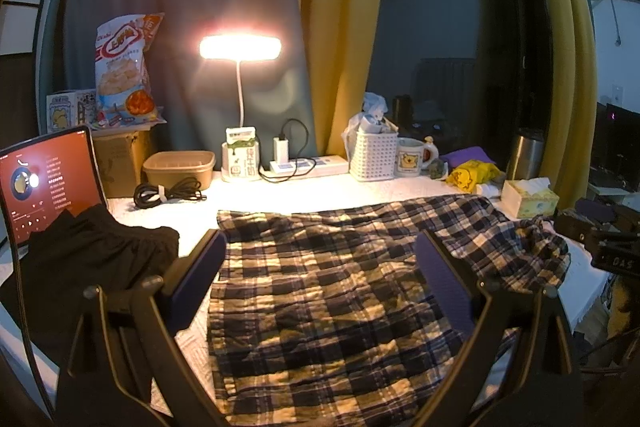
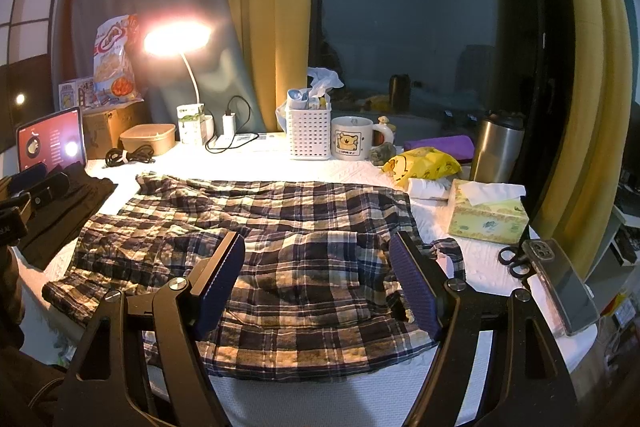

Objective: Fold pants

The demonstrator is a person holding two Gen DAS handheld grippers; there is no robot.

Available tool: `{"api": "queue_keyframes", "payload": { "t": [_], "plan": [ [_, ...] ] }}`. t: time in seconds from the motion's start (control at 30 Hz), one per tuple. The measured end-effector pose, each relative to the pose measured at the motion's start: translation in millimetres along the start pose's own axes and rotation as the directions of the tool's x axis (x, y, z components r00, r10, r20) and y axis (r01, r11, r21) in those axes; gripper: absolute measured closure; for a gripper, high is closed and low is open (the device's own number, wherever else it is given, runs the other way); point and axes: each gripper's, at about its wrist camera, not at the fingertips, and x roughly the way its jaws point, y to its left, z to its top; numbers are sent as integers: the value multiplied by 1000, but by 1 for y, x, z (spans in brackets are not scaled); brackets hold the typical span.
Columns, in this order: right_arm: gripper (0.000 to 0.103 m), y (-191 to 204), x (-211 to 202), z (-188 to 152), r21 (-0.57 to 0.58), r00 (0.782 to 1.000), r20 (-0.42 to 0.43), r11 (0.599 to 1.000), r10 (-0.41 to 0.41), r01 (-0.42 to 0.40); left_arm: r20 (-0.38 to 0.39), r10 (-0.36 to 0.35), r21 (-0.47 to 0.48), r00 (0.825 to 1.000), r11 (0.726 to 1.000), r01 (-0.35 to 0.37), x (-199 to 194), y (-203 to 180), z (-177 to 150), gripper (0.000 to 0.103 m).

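Observation:
Plaid pants (image 1: 328, 291) in dark blue and cream lie spread flat on the white table cover, legs toward the left and the waist with a loose drawstring toward the right. In the right wrist view the same pants (image 2: 280, 227) fill the table's middle. My left gripper (image 1: 320, 247) hovers open above the leg part, nothing between its fingers. My right gripper (image 2: 318, 251) stands open above the waist part, near a patch pocket, also holding nothing. The other gripper's body shows at the far right of the left wrist view and the far left of the right wrist view.
A black garment (image 1: 92, 263) lies at the left beside a lit tablet (image 1: 44, 187). Along the back stand a lamp (image 1: 240, 47), a power strip (image 1: 308, 165), a white basket (image 2: 308, 133), a mug (image 2: 352, 139) and a steel tumbler (image 2: 496, 151). A tissue box (image 2: 486, 217), scissors (image 2: 510, 261) and a phone (image 2: 564, 291) sit at the right.

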Motion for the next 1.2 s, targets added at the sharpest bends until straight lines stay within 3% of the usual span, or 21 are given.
{"api": "queue_keyframes", "payload": {
  "t": [0.33, 0.63, 0.9, 1.1, 1.2],
  "plan": [
    [25, -6, 18, 1, -25, 1000, -24, 1000, -2, 2, -46, -28, 66, 999, 997, 31, 25, 5, 15, 7],
    [25, -49, 63, 33, -72, 997, -68, 997, -33, 28, -166, -40, 76, 985, 996, 53, 99, 48, 37, 7],
    [25, -95, 120, 64, -88, 984, -163, 995, -66, 52, -309, -27, 4, 951, 1000, 30, 179, 99, 37, 7],
    [25, -119, 165, 74, -35, 962, -272, 999, 0, -10, -386, -33, -37, 922, 999, 21, 226, 121, 31, 7],
    [25, -125, 189, 76, -7, 945, -326, 999, 28, -32, -441, -55, -48, 896, 998, 38, 251, 126, 26, 7]
  ]
}}
